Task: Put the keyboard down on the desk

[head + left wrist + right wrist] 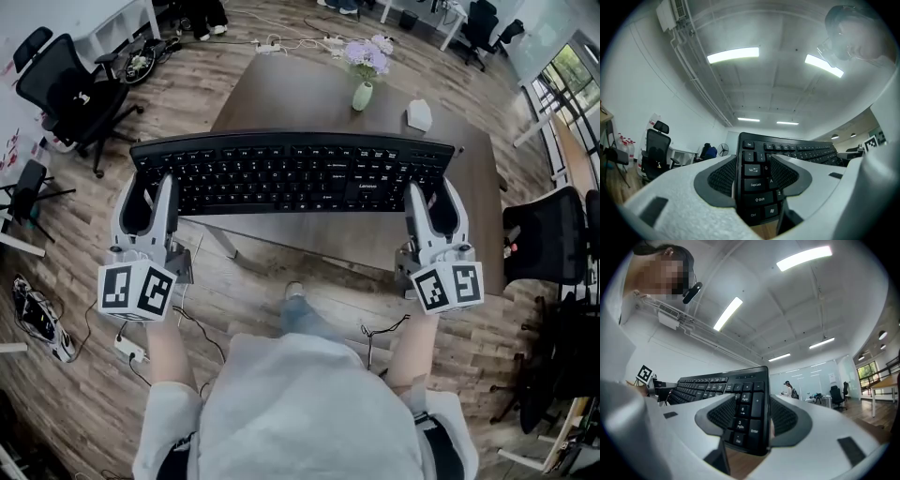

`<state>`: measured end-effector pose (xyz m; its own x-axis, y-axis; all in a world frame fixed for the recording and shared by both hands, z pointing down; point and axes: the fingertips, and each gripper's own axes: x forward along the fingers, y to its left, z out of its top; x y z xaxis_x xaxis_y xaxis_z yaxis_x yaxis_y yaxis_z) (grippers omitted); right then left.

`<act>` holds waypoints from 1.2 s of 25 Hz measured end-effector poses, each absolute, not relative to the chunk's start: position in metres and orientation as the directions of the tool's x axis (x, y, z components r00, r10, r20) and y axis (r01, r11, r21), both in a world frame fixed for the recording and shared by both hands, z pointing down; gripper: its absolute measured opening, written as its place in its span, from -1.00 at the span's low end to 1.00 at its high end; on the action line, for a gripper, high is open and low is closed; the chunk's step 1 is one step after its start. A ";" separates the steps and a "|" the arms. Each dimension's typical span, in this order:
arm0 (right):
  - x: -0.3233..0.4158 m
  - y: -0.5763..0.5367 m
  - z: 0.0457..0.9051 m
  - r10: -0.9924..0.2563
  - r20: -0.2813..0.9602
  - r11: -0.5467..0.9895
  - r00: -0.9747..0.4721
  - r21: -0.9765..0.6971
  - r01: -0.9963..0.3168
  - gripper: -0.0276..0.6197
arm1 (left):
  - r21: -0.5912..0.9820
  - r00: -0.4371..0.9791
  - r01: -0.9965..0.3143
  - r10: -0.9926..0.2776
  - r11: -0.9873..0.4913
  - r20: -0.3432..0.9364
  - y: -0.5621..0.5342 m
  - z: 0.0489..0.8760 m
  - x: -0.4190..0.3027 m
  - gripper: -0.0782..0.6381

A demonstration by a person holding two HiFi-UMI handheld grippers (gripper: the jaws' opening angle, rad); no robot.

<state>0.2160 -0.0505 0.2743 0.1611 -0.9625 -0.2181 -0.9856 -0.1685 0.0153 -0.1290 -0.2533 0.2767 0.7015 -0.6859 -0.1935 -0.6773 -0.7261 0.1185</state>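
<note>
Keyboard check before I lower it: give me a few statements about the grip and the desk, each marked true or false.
1. The left gripper and the right gripper each clamp one end of the keyboard. True.
2. The left gripper holds the number-pad end. False: it grips the Tab and Caps Lock end; the right gripper has the number pad.
3. A vase of purple flowers stands on the desk beyond the keyboard. True.
4. The keyboard is white. False: it is black.

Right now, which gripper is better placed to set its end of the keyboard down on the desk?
Right, likely. The right gripper holds the keyboard end over the desk; the left gripper end appears past the desk's edge, over floor.
</note>
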 end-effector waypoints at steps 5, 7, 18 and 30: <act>0.254 -0.096 0.270 -0.969 -0.215 -0.127 0.121 0.014 -0.992 -0.23 | 0.119 0.675 -0.706 -0.714 -0.698 -0.186 -0.284 0.273 -0.099 -0.19; 0.274 -0.122 0.263 -0.973 -0.208 -0.102 0.097 0.012 -0.995 -0.23 | 0.123 0.657 -0.724 -0.733 -0.679 -0.177 -0.301 0.267 -0.083 -0.19; 0.320 -0.211 0.271 -0.983 -0.182 0.003 -0.002 -0.007 -1.000 -0.23 | 0.124 0.579 -0.793 -0.801 -0.596 -0.151 -0.352 0.271 -0.055 -0.19; 0.324 -0.278 0.336 -0.997 -0.051 0.060 -0.057 -0.067 -0.996 -0.23 | 0.153 0.527 -0.838 -0.849 -0.523 -0.017 -0.393 0.333 -0.060 -0.19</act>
<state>0.3241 -0.2783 0.3360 -0.0571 -0.9970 -0.0514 -0.9959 0.0605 -0.0665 -0.0595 -0.3931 0.3334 0.5273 -0.8495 -0.0173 -0.8382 -0.5234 0.1528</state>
